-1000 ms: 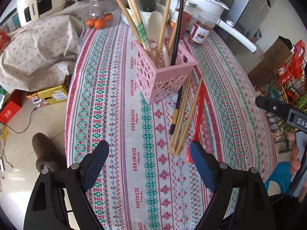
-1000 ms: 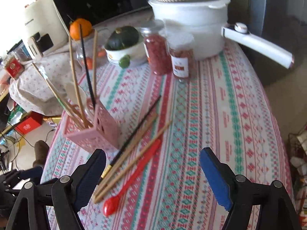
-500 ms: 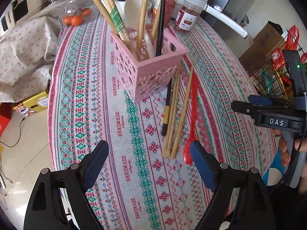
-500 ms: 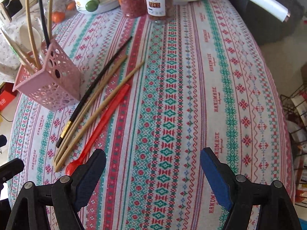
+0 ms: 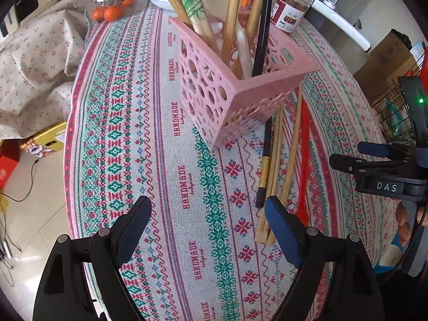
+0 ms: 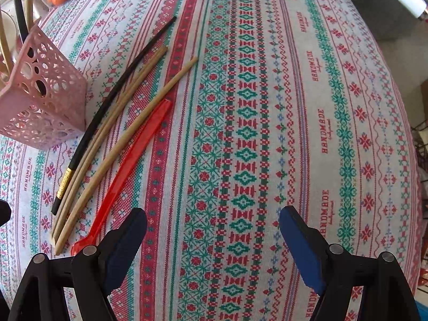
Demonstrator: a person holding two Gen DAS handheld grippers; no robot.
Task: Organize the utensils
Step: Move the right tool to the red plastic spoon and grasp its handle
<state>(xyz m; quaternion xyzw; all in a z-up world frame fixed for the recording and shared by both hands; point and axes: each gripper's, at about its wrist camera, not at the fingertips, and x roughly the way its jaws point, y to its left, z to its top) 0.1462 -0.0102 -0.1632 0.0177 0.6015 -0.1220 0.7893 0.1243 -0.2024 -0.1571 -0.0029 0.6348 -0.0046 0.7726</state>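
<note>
Covering the round table, a patterned tablecloth [image 6: 267, 107] in red, green and white bands, printed "HANDMADE".

Pink perforated holder [image 5: 227, 93], upright on the cloth, containing several wooden chopsticks, one black chopstick and a pale spoon.

Left gripper [image 5: 208, 214], above the bare cloth in front of the holder, jaws spread wide, nothing between them; its right finger sits close over the near ends of the loose sticks.

Right gripper [image 6: 212, 222], above the patterned bands to the right of the loose utensils, jaws likewise wide apart and empty.

Loose utensils, lying flat just beside the holder, roughly parallel:
- black chopstick [image 6: 107, 107] with a gold band, nearest the holder;
- three wooden chopsticks [image 6: 128, 133], two side by side, one slightly apart;
- red spoon [image 6: 133, 160], outermost, its bowl partly hidden behind the right gripper's left finger.

Jars [image 5: 289, 13] with red contents, beyond the holder.
</note>
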